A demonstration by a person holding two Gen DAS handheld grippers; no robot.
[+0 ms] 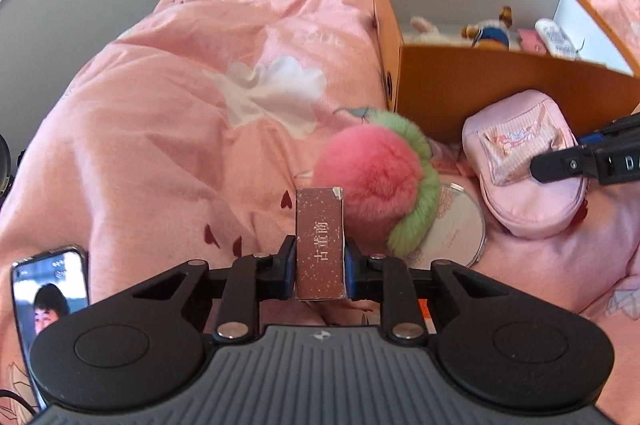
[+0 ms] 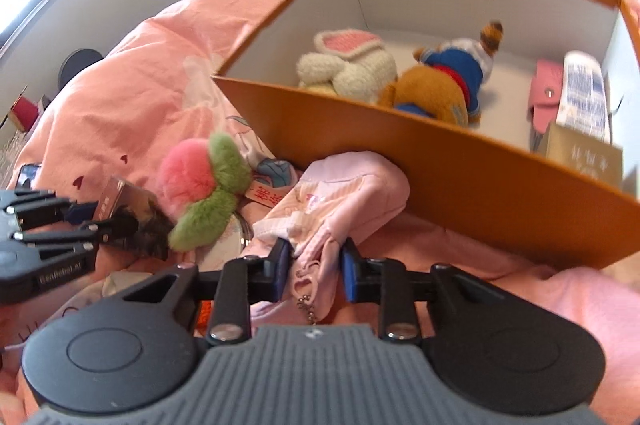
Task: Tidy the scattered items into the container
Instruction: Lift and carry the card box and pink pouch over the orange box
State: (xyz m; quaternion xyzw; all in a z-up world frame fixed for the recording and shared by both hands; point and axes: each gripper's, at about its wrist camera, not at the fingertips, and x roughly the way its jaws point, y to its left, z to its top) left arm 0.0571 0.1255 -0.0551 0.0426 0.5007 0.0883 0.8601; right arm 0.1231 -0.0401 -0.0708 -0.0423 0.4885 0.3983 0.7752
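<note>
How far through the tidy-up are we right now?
Partly done. The orange box already holds a white bunny, a bear toy and a pink wallet. The left gripper holds a brown box; the right gripper straddles the pink pouch. The peach plush and round compact remain.

A bed (image 1: pixel 168 113) covered with a rumpled pink printed quilt carries everything. On it sit an open orange box (image 1: pixel 472 93), a pink pouch (image 1: pixel 524 169) just beside the box's near wall, a pink-and-green pompom (image 1: pixel 376 177) overlapping a round compact (image 1: pixel 456 229), and a phone (image 1: pixel 48 297) at the near left.
</note>
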